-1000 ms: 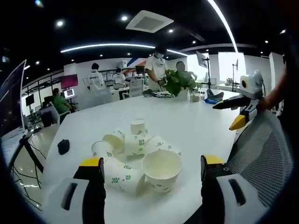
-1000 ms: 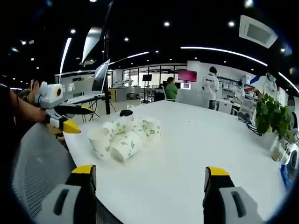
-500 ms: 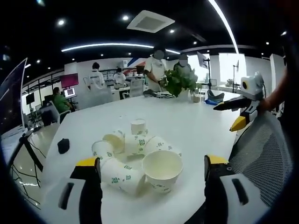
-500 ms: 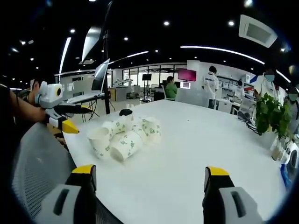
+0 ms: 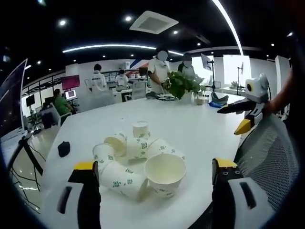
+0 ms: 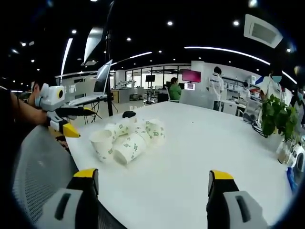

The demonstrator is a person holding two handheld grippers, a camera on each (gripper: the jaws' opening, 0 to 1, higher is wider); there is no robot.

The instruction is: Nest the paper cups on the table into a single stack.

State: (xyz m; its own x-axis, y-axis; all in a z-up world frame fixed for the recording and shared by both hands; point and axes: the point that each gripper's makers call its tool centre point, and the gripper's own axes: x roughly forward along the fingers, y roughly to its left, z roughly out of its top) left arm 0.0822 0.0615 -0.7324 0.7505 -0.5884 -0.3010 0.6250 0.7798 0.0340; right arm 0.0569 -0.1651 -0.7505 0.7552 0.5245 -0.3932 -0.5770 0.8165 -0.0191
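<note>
Paper cups (image 5: 138, 160) (tumbled) lie just beyond the wide-spread, empty left gripper (image 5: 156, 179).

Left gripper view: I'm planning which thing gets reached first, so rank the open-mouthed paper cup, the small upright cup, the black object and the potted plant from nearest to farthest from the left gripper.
1. Open-mouthed paper cup, just ahead between the jaws.
2. Black object, off to the left, and small upright cup, behind the pile: too close to call.
3. Potted plant, at the table's far end.

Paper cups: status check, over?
Both grippers, left and right, open, empty. Paper cups loose in a heap on the table, unstacked. Nothing in the way.
</note>
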